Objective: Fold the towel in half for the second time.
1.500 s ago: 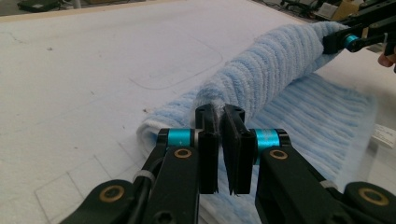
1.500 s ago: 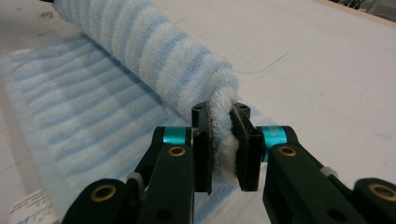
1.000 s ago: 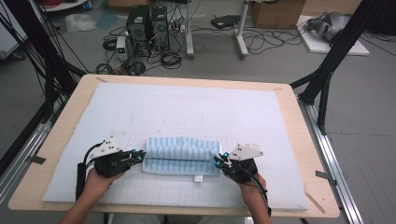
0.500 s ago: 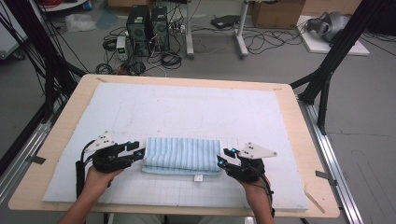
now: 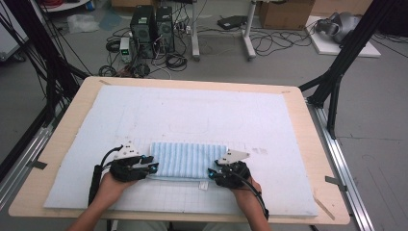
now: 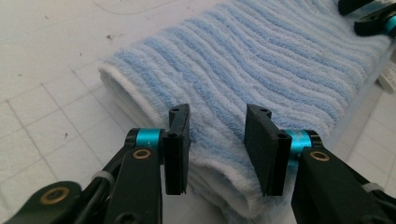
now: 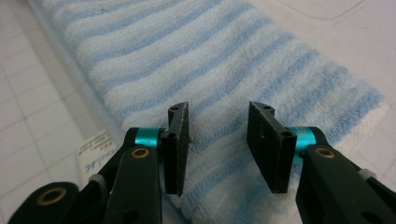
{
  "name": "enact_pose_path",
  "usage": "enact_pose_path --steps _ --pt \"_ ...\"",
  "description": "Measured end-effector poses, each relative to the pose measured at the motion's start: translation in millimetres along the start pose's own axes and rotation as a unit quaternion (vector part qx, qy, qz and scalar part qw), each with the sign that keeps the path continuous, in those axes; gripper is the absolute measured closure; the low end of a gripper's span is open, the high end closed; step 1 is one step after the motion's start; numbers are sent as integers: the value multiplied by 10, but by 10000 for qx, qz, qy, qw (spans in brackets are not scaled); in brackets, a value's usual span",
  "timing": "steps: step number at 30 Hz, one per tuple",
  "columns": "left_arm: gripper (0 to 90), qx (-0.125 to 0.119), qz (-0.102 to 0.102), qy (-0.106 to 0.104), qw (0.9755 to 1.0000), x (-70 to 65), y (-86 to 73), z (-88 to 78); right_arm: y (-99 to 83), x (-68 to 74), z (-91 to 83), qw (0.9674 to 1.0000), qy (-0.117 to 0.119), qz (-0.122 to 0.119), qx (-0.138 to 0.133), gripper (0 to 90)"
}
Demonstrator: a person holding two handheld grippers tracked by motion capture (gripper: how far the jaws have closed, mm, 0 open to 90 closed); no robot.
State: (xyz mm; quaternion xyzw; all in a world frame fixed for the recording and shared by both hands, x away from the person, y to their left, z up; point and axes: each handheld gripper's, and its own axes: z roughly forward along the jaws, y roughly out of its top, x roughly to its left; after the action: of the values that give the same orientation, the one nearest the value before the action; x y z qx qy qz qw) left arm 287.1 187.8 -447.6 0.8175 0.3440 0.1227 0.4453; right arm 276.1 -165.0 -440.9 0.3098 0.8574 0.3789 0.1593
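Low, level — both hand-held grippers (image 5: 153, 167) (image 5: 211, 173) at towel (image 5: 187, 159) ends.

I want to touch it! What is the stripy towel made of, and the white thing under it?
The stripy towel looks like soft terry cotton: fuzzy loops and ribbed blue and white stripes, matte, folded in thick layers. The white mat under it looks like smooth foam or plastic sheet printed with a faint grid, though the look leaves that open.

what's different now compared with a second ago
Both tongs, left and right, have just opened and let go of the striped towel. Its raised, rumpled top has settled into a flat folded rectangle. Towel and white mat kept their place.
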Motion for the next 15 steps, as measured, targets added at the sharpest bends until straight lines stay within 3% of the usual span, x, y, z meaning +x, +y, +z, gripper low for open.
enact_pose_path --steps 5,7,9,12,15 --pt "610 137 35 160 9998 -25 34 -14 -11 4 -48 9998 160 -5 81 550" --pt "591 73 -5 180 9998 14 88 -23 10 -28 -93 9995 302 73 -78 533" --pt "588 -174 -150 156 9996 83 140 -25 43 -90 -146 9985 294 211 -402 515" --pt "582 -406 -249 90 9988 210 205 -1 99 -203 -171 9964 126 374 -748 513" --pt "581 -544 -333 83 9979 328 260 85 131 -308 -99 9970 -121 425 -642 550"
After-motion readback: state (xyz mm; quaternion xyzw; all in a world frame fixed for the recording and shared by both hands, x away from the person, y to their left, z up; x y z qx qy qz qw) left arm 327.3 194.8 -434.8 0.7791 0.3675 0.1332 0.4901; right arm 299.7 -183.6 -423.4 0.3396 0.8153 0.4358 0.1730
